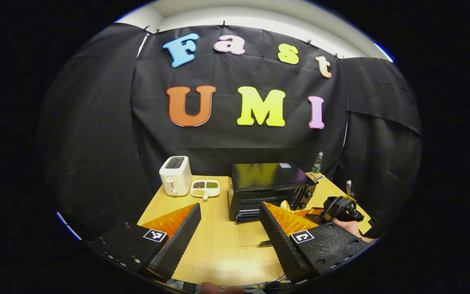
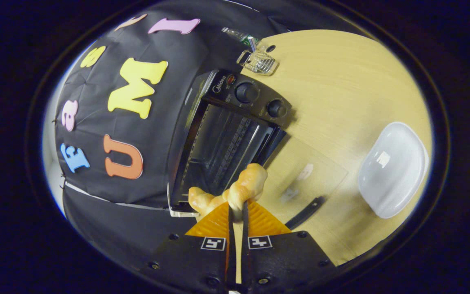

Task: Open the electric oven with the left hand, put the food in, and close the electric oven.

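The black electric oven point(image 1: 267, 183) stands mid-table with its glass door point(image 1: 255, 232) folded down flat. My left gripper point(image 1: 229, 228) hovers open in front of it, nothing between its fingers. In the right gripper view the oven point(image 2: 227, 134) shows its open cavity and wire rack, and the door point(image 2: 304, 175) lies flat with its dark handle point(image 2: 306, 212). My right gripper point(image 2: 237, 208) is shut on a golden twisted pastry point(image 2: 239, 190), held just before the opening. The left gripper view also shows that gripper point(image 1: 339, 208) and the hand point(image 1: 347, 224) holding it.
A white toaster point(image 1: 175, 175) and a sectioned dish of food point(image 1: 205, 189) sit at the back left. A bottle point(image 1: 317, 162) stands behind the oven. A white oval dish point(image 2: 394, 169) lies right of the door, and a small wire holder point(image 2: 257, 61) sits near the oven's knobs.
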Tool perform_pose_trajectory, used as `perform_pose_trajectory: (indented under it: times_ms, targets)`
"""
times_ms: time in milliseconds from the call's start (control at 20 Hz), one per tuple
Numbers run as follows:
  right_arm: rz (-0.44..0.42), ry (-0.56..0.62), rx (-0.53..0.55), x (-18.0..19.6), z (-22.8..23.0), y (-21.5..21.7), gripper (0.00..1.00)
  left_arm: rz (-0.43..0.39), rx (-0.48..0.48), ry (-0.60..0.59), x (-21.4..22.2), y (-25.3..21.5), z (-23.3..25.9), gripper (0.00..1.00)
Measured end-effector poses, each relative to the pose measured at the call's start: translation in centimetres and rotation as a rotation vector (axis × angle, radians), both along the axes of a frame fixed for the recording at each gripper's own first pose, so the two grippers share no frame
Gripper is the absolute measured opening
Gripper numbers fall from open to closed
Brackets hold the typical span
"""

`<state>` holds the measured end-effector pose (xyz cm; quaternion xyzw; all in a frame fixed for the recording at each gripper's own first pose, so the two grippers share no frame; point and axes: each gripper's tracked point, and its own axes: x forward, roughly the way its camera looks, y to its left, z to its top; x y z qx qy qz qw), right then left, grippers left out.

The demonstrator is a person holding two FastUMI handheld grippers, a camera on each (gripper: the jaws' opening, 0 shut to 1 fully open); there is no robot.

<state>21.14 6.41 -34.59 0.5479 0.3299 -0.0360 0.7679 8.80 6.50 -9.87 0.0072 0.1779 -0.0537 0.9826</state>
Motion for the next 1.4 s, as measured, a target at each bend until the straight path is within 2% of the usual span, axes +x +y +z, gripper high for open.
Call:
perform_pose_trajectory:
  times_ms: [100, 200, 250, 450, 850, 1000, 1050, 1150, 1200, 1250, 1400]
  targets:
    - [-0.031, -0.012, 0.01, 2.6, -0.5, 0.7, 0.05, 0.019, -0.001, 0.011, -0.3, 1.3, -0.2, 0.94]
    - [-0.061, -0.024, 0.021, 5.0, -0.9, 1.2, 0.09, 0.038, 0.008, 0.026, -0.5, 2.7, -0.8, 0.95]
    - [-0.077, -0.03, 0.029, 6.0, -1.2, 1.4, 0.05, 0.05, 0.018, 0.033, -0.5, 3.4, -1.0, 0.95]
    - [-0.14, -0.045, 0.064, 9.8, -2.5, 1.8, 0.07, 0.076, 0.045, 0.061, -0.7, 5.6, -1.8, 0.94]
    - [-0.227, -0.104, 0.052, 14.4, -3.8, 1.1, 0.05, 0.064, 0.064, 0.085, -0.2, 6.3, -2.6, 0.94]
    - [-0.228, -0.092, 0.034, 14.5, -4.4, 1.2, 0.1, 0.06, 0.058, 0.084, -0.2, 6.3, -2.5, 0.94]
    - [-0.232, -0.087, 0.03, 14.6, -4.4, 1.2, 0.16, 0.059, 0.055, 0.087, -0.2, 6.4, -2.5, 0.94]
    - [-0.231, -0.09, 0.024, 14.4, -4.2, 1.1, 0.17, 0.055, 0.045, 0.094, -0.2, 6.1, -2.6, 0.94]
    - [-0.228, -0.088, 0.021, 14.5, -4.3, 1.0, 0.28, 0.053, 0.04, 0.091, -0.1, 6.1, -2.5, 0.94]
    - [-0.226, -0.091, 0.025, 14.3, -4.1, 1.1, 0.44, 0.051, 0.038, 0.091, -0.1, 5.9, -2.4, 0.95]
    - [-0.207, -0.082, 0.015, 13.7, -3.9, 1.4, 0.5, 0.044, 0.033, 0.084, -0.1, 5.4, -2.1, 0.94]
